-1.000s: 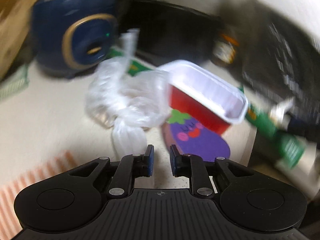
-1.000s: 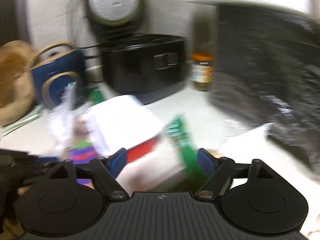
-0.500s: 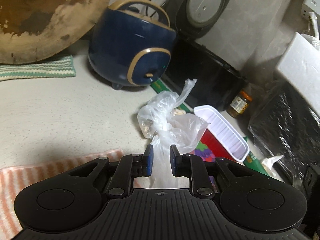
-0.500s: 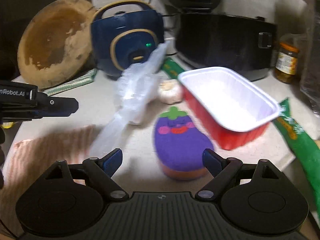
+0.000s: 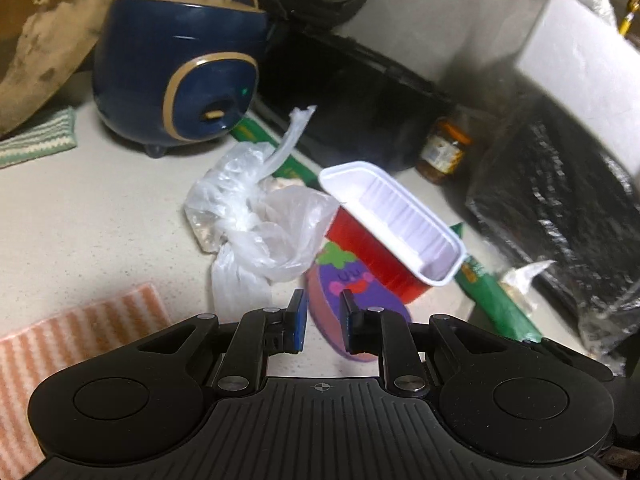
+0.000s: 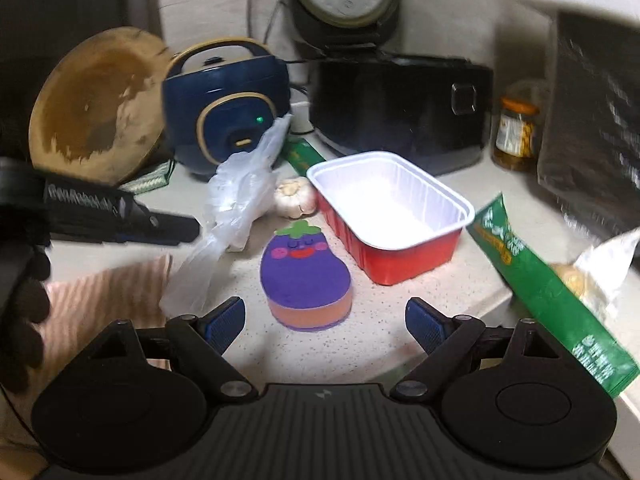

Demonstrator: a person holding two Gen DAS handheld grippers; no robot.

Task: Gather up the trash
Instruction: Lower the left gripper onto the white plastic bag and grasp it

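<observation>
A knotted clear plastic bag lies on the pale counter with one tail sticking up. My left gripper hovers just in front of it with a narrow gap between the jaws and nothing in that gap. The bag's lower tail sits left of the left finger. A red tray with a white inside stands empty behind a purple eggplant sponge. My right gripper is open wide, low over the counter, with the sponge ahead of it. A long green wrapper lies at the right.
A blue rice cooker, a black cooker and a jar line the back. A wooden board leans at the left. A garlic bulb lies by the tray. A striped cloth is near left, the counter edge near right.
The left view swung away and came back: half a second ago the bag's tail showed between the left fingers, now it lies left of them. The right gripper shifted sideways; both jaw gaps look unchanged.
</observation>
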